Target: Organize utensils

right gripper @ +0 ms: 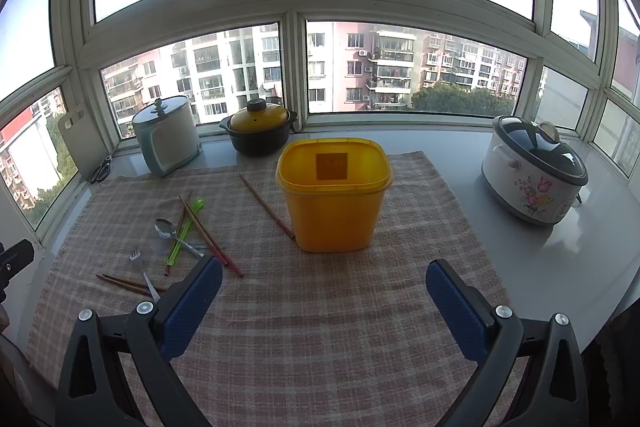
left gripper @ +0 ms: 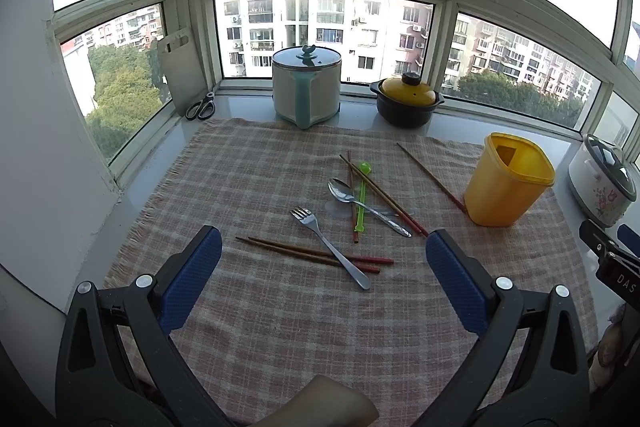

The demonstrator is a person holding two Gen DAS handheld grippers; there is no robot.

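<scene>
Left tool (left gripper: 323, 259): jaws spread wide and empty, held above the near part of the cloth, facing the scattered cutlery; likely poised to pick a piece.
Right tool (right gripper: 324, 281): also wide open, holding nothing, lined up with the tub ahead, perhaps to steady it.
Bench (right gripper: 520, 251): pale sill under the windows, carrying everything.
Cloth (left gripper: 280, 327): checked mat spread flat, probably to stop cutlery sliding.
Tub (right gripper: 334, 199): yellow, upright, mouth open, on the right of the cloth; seemingly the place for the cutlery, nothing in it yet.
Chopsticks (left gripper: 308, 253): one pair lying near, crossed by the fork; more cross in the pile beyond, and one lies alone touching the tub's left base.
Fork (left gripper: 328, 245): metal, tines pointing far-left, resting on the near pair.
Spoon (left gripper: 362, 205): metal, lying over the far pile.
Green spoon (left gripper: 361, 197): plastic, long-handled, bowl pointing away, under the metal spoon.
</scene>
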